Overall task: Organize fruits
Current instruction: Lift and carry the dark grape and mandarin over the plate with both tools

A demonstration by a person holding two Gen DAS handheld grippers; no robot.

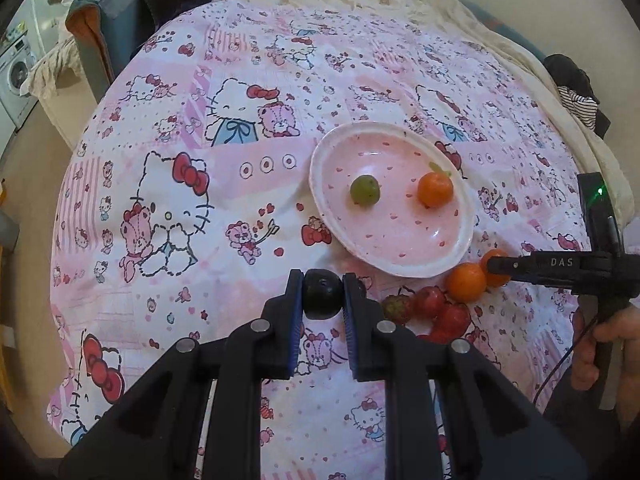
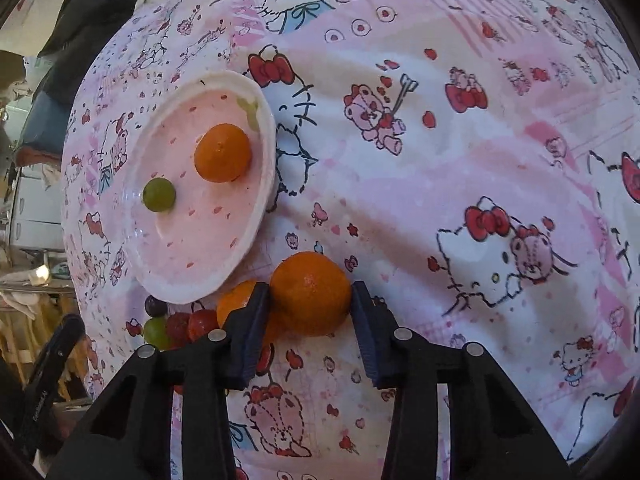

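A pink plate (image 1: pixel 400 256) (image 2: pixel 180 276) lies on a Hello Kitty cloth and holds a green grape (image 1: pixel 365 190) (image 2: pixel 159 195) and a small orange (image 1: pixel 435 189) (image 2: pixel 222 153). My left gripper (image 1: pixel 322 284) is shut on a dark grape (image 1: pixel 322 294) just in front of the plate's near rim. My right gripper (image 2: pixel 310 292) is shut on an orange (image 2: pixel 310 292) beside the plate; from the left wrist view it comes in at the right (image 1: pixel 496 266). Loose fruit lies near the plate: another orange (image 1: pixel 466 282) (image 2: pixel 236 300), red fruits (image 1: pixel 432 308) (image 2: pixel 192 324), a green grape (image 2: pixel 155 332).
The cloth (image 1: pixel 200 240) covers a soft rounded surface that drops off at the left. A cream blanket (image 1: pixel 400 0) and dark clothes (image 1: pixel 576 92) lie at the far side. A washing machine (image 1: pixel 16 72) stands far left.
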